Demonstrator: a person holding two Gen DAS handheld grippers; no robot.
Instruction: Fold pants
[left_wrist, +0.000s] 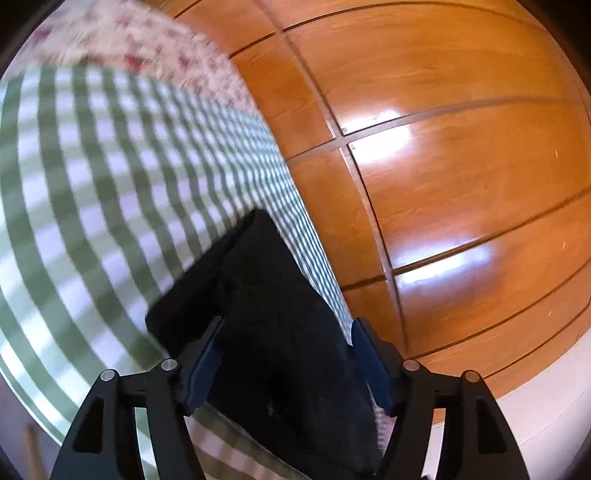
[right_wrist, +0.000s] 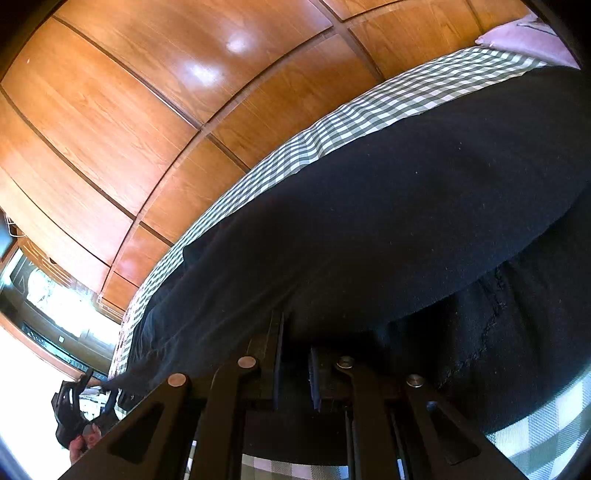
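Left jaws apart, pants (left_wrist: 273, 295) between, blurred

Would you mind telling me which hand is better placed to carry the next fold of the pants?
Probably the right. Its tool looks shut on the black pants, while the left tool stands open around the leg end.

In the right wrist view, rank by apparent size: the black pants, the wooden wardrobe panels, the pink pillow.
1. Black pants, though nearness to the camera inflates them.
2. Wooden wardrobe panels, close behind.
3. Pink pillow, smallest; only a corner shows.
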